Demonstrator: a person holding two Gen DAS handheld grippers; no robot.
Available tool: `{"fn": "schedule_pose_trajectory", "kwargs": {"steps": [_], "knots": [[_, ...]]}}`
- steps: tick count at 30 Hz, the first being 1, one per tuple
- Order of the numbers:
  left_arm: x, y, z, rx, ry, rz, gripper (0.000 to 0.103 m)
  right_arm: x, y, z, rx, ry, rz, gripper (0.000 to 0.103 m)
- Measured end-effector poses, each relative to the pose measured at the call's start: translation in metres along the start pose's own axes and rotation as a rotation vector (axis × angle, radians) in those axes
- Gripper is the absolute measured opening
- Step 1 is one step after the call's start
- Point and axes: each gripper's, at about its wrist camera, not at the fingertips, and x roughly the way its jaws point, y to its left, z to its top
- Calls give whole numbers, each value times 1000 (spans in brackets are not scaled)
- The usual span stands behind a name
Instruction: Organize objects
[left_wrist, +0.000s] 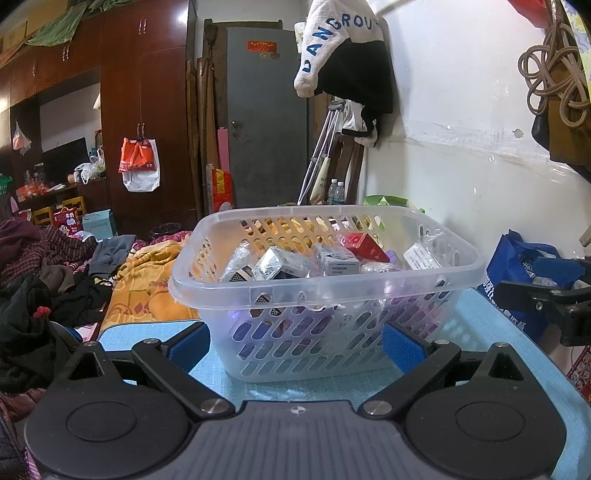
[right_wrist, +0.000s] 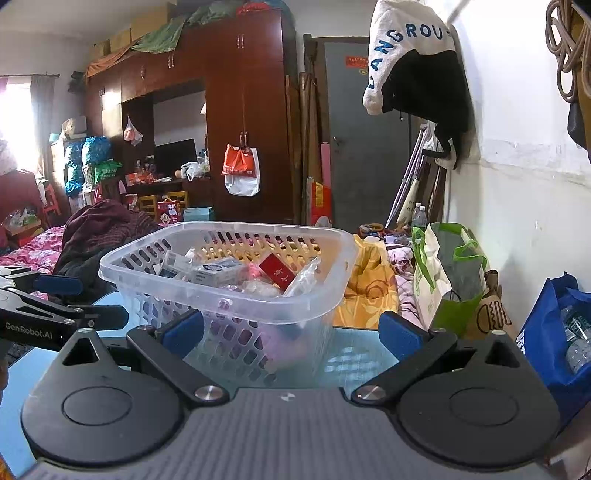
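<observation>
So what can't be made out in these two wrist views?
- Items low in the clear perforated plastic basket: left view, blurred by its wall and the wrapped boxes on top.
- Print on the red box: right view, too small.
- Blue fabric bag: right view, cut off by the edge.

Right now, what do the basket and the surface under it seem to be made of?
The basket looks like translucent, slightly glossy plastic: the packets inside show through its slotted walls, and the rim catches light. The surface under it seems a light blue mat with a fine woven or embossed grid, matte; whether it is plastic or fabric is unclear.
</observation>
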Motion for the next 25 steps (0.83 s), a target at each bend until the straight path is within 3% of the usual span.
{"fn": "schedule_pose_trajectory", "kwargs": {"steps": [25], "knots": [[1, -14, -3, 2, -40, -4, 101, -1, -3, -3, 10, 6, 1, 103]]}}
